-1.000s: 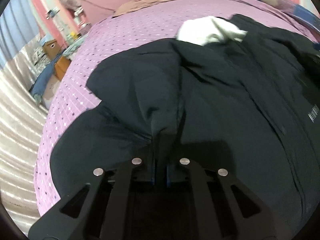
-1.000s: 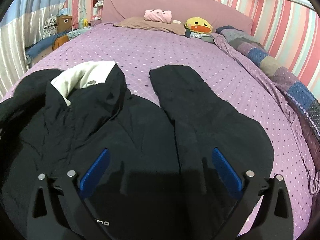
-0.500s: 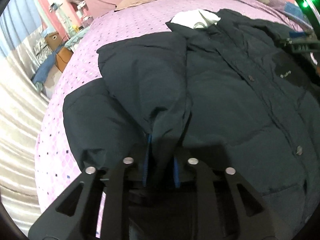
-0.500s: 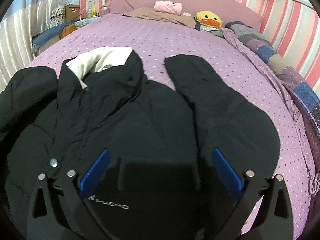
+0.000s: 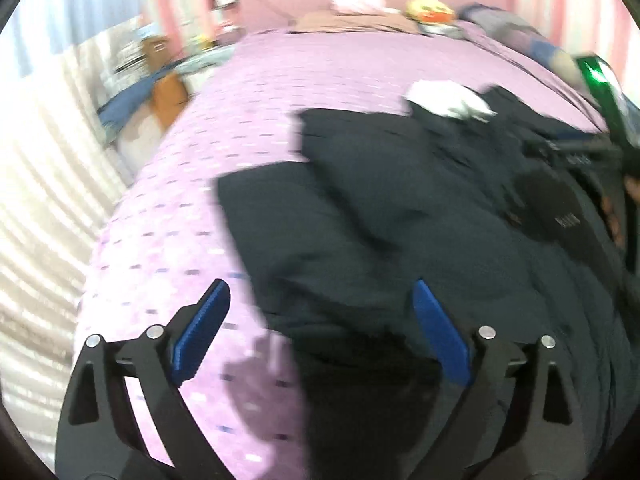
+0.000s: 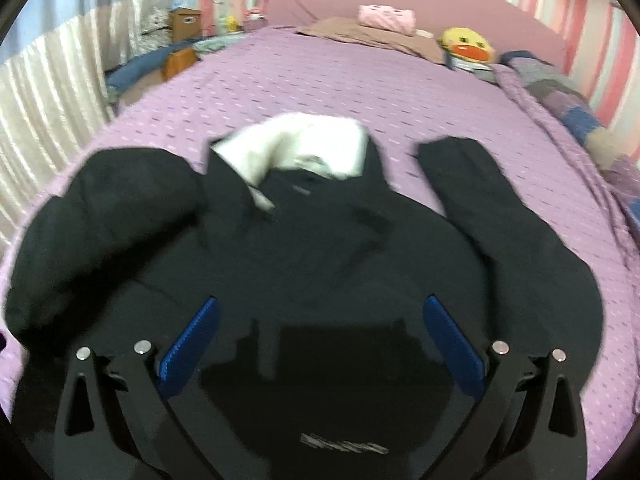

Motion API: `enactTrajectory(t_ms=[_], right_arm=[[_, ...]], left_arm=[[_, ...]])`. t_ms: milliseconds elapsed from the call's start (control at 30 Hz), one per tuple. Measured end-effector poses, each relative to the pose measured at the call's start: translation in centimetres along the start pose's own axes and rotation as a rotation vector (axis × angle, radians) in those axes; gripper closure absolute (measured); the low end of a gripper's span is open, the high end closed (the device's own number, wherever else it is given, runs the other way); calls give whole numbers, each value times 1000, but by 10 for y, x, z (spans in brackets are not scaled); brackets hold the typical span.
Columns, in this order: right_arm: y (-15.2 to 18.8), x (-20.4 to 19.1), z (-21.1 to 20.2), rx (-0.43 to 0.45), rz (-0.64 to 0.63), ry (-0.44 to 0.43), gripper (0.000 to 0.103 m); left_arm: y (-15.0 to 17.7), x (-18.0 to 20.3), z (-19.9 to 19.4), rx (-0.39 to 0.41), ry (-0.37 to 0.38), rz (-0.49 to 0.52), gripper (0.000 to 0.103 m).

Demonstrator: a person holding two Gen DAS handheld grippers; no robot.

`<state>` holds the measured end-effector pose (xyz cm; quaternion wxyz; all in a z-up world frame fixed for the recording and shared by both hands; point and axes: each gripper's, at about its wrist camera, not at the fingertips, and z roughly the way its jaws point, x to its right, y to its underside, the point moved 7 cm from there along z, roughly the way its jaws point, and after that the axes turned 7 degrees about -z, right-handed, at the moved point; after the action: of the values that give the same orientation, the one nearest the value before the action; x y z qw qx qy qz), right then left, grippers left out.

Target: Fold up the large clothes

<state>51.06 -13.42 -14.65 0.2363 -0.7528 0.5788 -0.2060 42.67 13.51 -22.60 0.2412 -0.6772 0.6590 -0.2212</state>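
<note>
A large black padded jacket (image 6: 320, 248) with a white hood lining (image 6: 304, 148) lies front-up on the purple dotted bed (image 6: 328, 76). In the left wrist view the jacket (image 5: 400, 208) has its left sleeve folded in over the body. My left gripper (image 5: 320, 300) hovers above the jacket's left edge; its jaws are opening, the blue pads are wide apart and nothing is between them. My right gripper (image 6: 318, 320) is open above the jacket's chest and holds nothing. It also shows at the right edge of the left wrist view, the right gripper (image 5: 600, 92) there with a green light. The jacket's right sleeve (image 6: 500, 208) lies stretched out.
At the head of the bed lie a brown pillow (image 6: 368, 34), a pink plush (image 6: 386, 18) and a yellow duck toy (image 6: 468, 44). A patchwork quilt (image 6: 568, 100) runs along the bed's right side. Left of the bed are a curtain (image 6: 44, 96), boxes (image 6: 184, 24) and blue cloth.
My left gripper let go of the sleeve fabric it pinched and opened wide, pulling back and up to the left. My right gripper stayed open and shifted left over the jacket's chest.
</note>
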Motion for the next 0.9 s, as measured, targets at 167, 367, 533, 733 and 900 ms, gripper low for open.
enactTrajectory(t_ms=[167,367,533,733,900], right_arm=[[-32,-47,27,-12,-11,-87,2],[-47,-84,68,-85,35,-197,8],[-41,-109,90,-138,37,-295,50],[-43,-98,70,-66,1,-298,87],[-42,-65,12,47,10,-246,94]], left_arm=[[-14,-71,37,-62,-181,-71,10],[-15,-84,70,-116,-189,-107,9],[-13,-75,85,-129,-209,-79,10],[-17,-61,92,-137,-229,-70,10],[-25,-45,75,-104,-217,-77,10]])
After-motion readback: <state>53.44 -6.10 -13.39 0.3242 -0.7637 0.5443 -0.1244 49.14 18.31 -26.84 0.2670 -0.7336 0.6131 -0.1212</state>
